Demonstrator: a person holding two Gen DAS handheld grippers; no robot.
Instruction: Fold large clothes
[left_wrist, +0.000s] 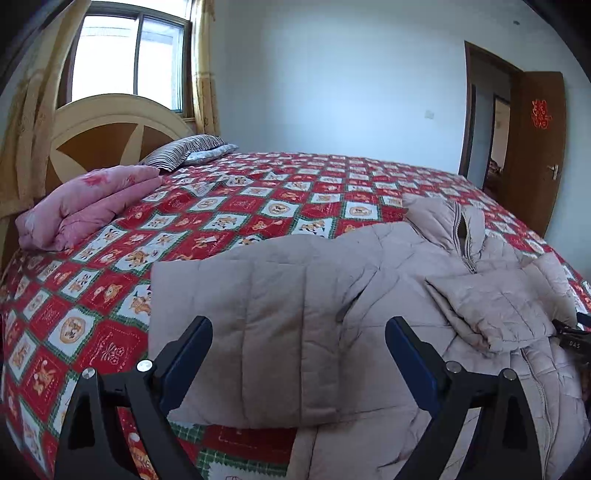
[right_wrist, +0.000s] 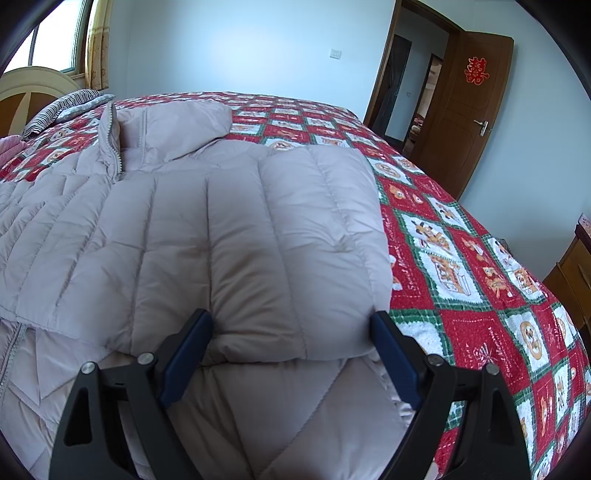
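My left gripper (left_wrist: 299, 354) and right gripper (right_wrist: 291, 347) both gape wide, holding nothing. The jacket (right_wrist: 207, 229) lies on the bed (left_wrist: 229, 206), hem folded up; next, I judge, fold it again.

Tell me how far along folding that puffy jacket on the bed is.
Roughly midway. Done: the beige down jacket lies spread on the red patterned bedspread, with both sides and a sleeve folded in over the front. In hand: nothing; the left hand-held gripper and right hand-held gripper stand open over it. Left: probably folding it end to end into a compact bundle.
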